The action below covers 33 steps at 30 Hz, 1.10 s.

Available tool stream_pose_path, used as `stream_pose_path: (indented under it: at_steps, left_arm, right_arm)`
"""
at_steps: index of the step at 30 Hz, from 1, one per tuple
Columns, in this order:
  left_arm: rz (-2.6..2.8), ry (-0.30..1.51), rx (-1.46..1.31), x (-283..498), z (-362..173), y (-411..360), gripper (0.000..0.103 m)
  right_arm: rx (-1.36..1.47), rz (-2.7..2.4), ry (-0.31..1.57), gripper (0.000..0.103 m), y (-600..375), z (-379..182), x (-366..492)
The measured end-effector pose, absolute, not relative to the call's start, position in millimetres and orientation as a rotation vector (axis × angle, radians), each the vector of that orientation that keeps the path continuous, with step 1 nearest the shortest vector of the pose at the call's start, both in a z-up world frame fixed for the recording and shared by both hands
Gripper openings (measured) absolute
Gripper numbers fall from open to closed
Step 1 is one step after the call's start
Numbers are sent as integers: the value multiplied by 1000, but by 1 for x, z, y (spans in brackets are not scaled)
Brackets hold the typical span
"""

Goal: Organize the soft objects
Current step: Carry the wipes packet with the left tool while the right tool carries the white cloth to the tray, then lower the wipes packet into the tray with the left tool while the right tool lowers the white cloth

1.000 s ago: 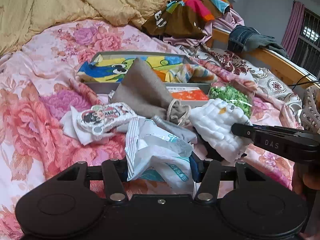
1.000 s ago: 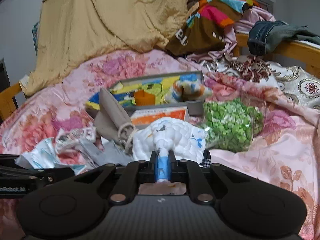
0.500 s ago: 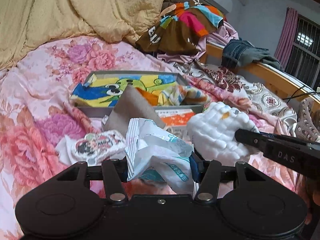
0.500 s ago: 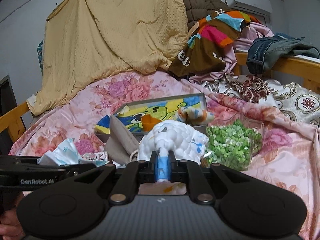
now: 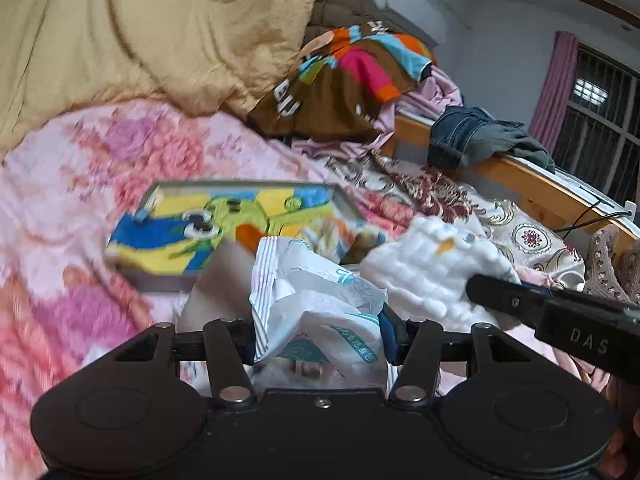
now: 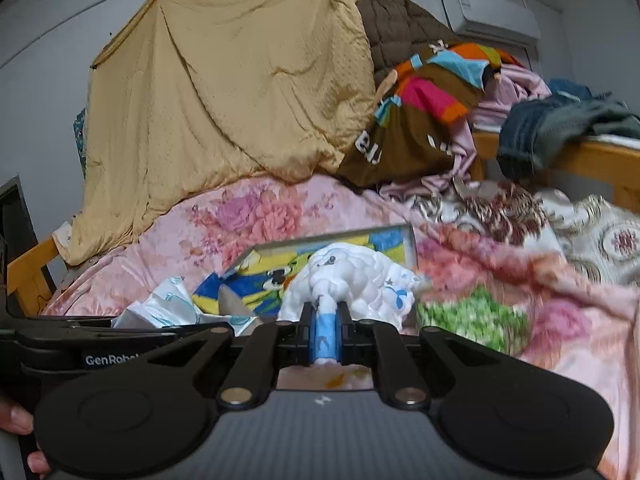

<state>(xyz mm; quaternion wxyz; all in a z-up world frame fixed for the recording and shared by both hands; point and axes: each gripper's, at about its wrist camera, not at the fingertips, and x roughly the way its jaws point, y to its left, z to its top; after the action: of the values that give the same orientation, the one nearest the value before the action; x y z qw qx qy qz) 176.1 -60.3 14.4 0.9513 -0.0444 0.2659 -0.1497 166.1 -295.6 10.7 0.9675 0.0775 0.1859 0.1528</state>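
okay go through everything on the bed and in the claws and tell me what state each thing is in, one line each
left claw: shut on the white plastic pack, lifted.
right claw: shut on the white padded cloth, lifted.
shallow box: open, cartoon towel lying inside.
bag of green bits: lying on the floral bedspread.
jeans: draped over the wooden rail.

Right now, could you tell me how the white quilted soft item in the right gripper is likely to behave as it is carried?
The white quilted item looks floppy: pinched by one blue-edged corner in the right gripper, it bunches and droops. Its puffy bulk suggests it is light. Held by so little, it may swing or slip free.
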Motion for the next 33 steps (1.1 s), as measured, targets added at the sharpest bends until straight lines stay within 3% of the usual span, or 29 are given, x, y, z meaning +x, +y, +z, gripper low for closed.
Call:
stream_pose_path:
  at_steps: [15, 33]
  left_arm:
    - [-233, 508, -67, 277, 37, -67, 56]
    - [-57, 679, -151, 432, 7, -83, 56]
  right_arm:
    - [288, 322, 357, 10, -320, 5, 279]
    - [344, 388, 367, 11, -306, -36, 366]
